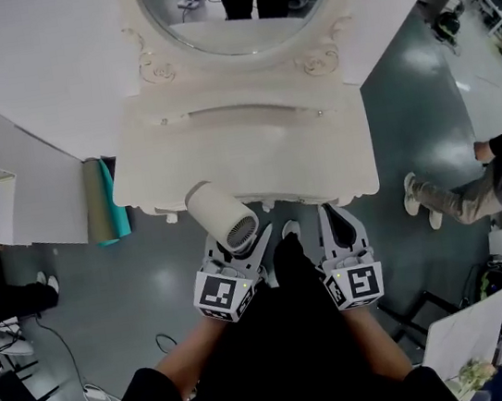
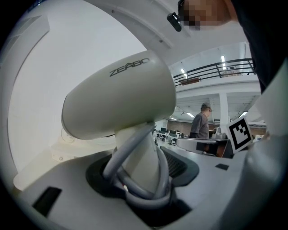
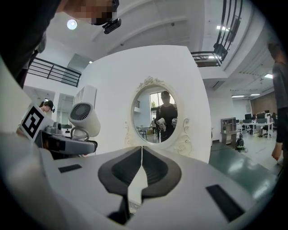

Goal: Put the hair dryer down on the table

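A white hair dryer [image 1: 221, 215] with a round grille at its back end hangs over the front edge of the white dressing table [image 1: 242, 140]. My left gripper [image 1: 237, 246] is shut on its handle. In the left gripper view the dryer body [image 2: 119, 96] fills the middle, and the handle, with a grey cord [image 2: 135, 179] wound round it, sits between the jaws. My right gripper [image 1: 331, 213] is beside it to the right, at the table's front edge, shut and empty. The right gripper [image 3: 142, 155] faces the table, with the dryer [image 3: 84, 117] at its left.
An oval mirror [image 1: 236, 6] in an ornate frame stands at the back of the table, against a white wall panel. A teal and olive board [image 1: 106, 202] leans left of the table. A seated person's legs [image 1: 461, 196] are at the right. Cables [image 1: 79, 361] lie on the grey floor.
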